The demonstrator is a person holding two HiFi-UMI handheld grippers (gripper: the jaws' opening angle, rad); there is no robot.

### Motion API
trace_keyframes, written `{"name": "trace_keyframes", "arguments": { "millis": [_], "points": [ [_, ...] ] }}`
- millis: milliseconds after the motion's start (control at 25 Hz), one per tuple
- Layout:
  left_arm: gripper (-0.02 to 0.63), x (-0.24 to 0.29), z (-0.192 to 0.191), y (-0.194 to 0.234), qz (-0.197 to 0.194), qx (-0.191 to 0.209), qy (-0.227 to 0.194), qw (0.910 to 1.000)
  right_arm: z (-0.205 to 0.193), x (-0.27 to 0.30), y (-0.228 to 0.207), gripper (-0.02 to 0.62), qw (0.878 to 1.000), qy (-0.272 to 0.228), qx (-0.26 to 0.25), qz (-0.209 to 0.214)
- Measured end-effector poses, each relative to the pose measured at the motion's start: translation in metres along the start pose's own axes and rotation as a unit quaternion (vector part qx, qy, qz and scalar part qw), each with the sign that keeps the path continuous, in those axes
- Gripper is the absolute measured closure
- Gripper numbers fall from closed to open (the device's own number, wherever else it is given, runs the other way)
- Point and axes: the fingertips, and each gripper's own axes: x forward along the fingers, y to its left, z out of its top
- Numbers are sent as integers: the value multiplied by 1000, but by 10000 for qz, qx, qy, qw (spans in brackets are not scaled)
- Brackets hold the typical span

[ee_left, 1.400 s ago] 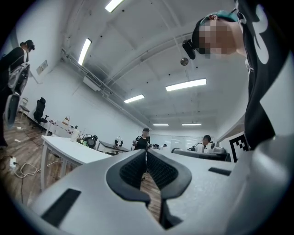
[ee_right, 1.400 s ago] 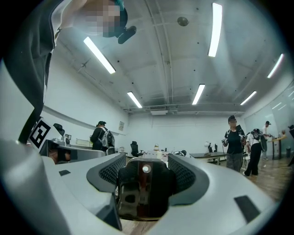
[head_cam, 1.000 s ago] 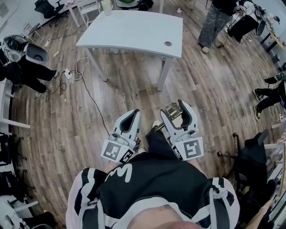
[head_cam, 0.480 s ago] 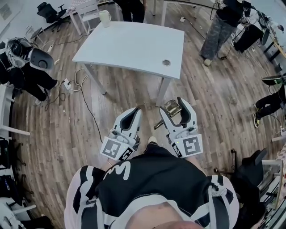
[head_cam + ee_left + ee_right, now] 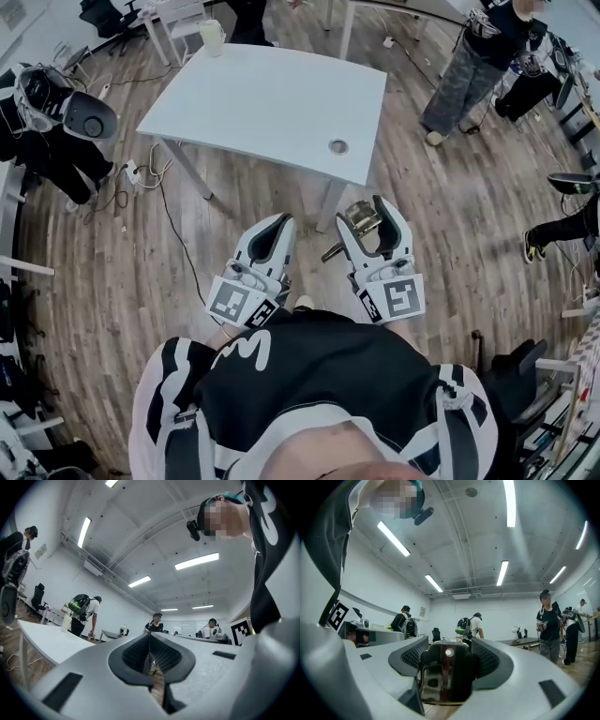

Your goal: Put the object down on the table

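The right gripper (image 5: pixel 370 214) is clamped on a chunk of metal hardware (image 5: pixel 359 221). It looks like a door-lever kind of thing, but I can't say for sure. It's a shiny blocky body with a brassy arm sticking out toward the near-left. The right gripper view shows the jaws pinching the block squarely from both sides.

My guess is it's stiff, fairly hefty for its size, and smooth enough to slip. That arm hanging off one side could make it want to twist in the grip. Gripping the block like this seems the right spot. It probably won't break, but it'll clunk if it's dropped on the top.

Right now it's held up over the wood floor (image 5: pixel 234 234), just short of the near edge of the white table (image 5: pixel 272 94), not over it yet.

The left gripper (image 5: pixel 272 234) is closed with nothing in it, pads pressed together. Both grippers sit side by side in front of the person's chest, noses pointing away toward the table and tipped up a bit.
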Motion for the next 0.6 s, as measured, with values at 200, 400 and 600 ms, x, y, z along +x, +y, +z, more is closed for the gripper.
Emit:
{"name": "trace_keyframes", "arguments": {
  "millis": [200,400,600],
  "points": [
    [595,8,-9,7,63,19,120,9999,-6,12,1,295,9996,63,189,184],
    [595,19,-9,7,112,116,112,9998,-6,13,-10,295,9995,-24,242,186],
    [595,20,-13,10,279,104,181,9994,-20,15,-25,295,9995,111,262,169]
  ]
}}
